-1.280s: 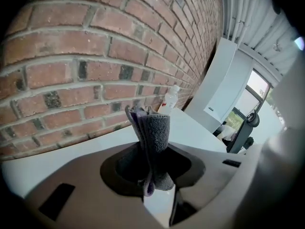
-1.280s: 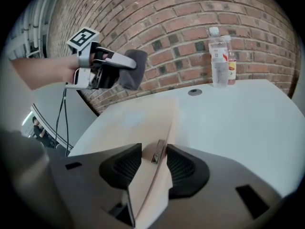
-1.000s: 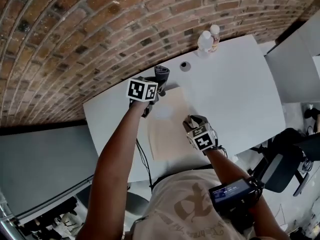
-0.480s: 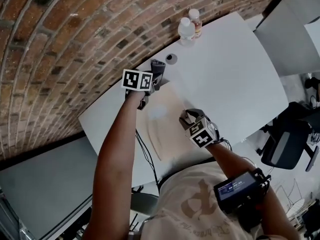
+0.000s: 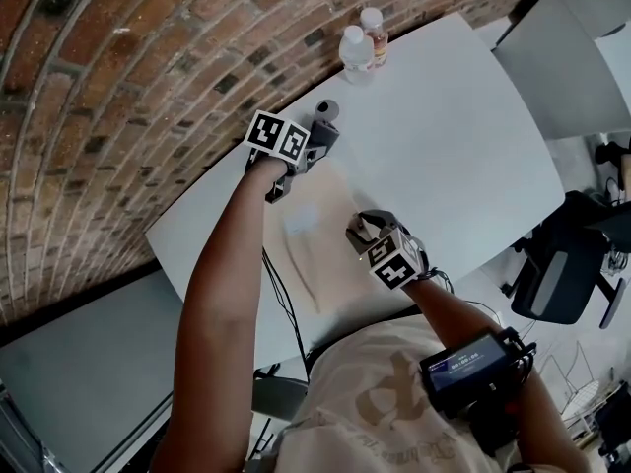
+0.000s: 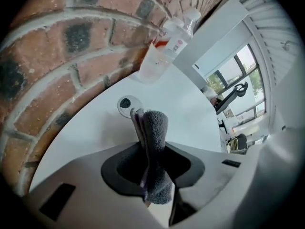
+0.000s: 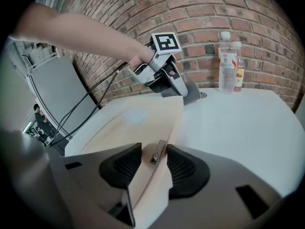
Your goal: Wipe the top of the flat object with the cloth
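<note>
1. Brick wall (image 5: 118, 67) behind white table (image 5: 463, 136), past board's (image 5: 320, 254) far edge.
2. Left gripper (image 6: 153, 173) at board's far corner, clamped on folded cloth (image 6: 155, 128); contact with board's top unclear, so risk of wiping air or of cloth slipping.
3. Right gripper (image 7: 155, 163) at board's near edge, pinching that edge; weak hold could let board skid.
4. Bottles (image 5: 360, 42) beyond board's far right; could topple on an overshoot.

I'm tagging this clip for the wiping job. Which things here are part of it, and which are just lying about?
In the job: grey cloth in the left gripper; beige flat board, its edge held by the right gripper.
Lying about: two bottles, table grommet, cables, office chair.
</note>
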Available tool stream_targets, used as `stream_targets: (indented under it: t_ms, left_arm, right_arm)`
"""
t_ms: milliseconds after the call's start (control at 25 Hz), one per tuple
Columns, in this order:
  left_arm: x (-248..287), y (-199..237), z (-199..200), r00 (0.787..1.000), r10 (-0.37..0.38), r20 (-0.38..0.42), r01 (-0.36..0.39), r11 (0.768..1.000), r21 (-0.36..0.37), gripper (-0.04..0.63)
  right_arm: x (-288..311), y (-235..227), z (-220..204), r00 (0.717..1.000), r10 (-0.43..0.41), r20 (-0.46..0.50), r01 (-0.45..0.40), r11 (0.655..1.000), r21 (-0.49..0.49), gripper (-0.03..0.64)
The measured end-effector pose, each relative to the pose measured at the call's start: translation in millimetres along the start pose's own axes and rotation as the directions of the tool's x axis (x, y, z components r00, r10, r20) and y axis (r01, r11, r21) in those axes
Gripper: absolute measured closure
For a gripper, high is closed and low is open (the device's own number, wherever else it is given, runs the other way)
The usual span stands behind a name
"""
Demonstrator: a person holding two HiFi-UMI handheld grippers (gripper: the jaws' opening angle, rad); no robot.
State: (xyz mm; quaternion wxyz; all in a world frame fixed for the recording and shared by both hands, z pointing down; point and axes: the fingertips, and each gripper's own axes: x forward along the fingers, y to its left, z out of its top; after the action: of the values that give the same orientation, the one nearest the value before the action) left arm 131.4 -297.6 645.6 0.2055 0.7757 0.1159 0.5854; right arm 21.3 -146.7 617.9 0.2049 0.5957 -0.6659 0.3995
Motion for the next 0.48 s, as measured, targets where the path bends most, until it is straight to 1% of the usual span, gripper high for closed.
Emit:
stream_targets:
  t_ms: [80,160,360,480]
  left_arm:
    - [3,-1,-2,0.999,0.008,-0.045,-0.007,0.999,0.036,0.476]
    - [4,1,-5,0.997,0.018,-0.077,-0.015,0.999,0.046,0.479]
    - [-4,13,-21,0.99,0.054,-0.131,-0.049,0.998,0.047,0.479]
    - [-12,23,-37,0.986,0.075,-0.151,-0.072,0.997,0.024,0.479]
  right_arm:
    - [0,0,0,1.0,0.0,-0.003,0.0,1.0,0.0,0.439]
    - [0,0,0,1.0,0.0,-0.005,0.0,1.0,0.002,0.439]
    - [0,-1,0,1.0,-0.003,0.0,0.003,1.0,0.001,0.437]
    - [1,-1,0,1.0,-0.008,0.003,0.008,1.0,0.004,0.437]
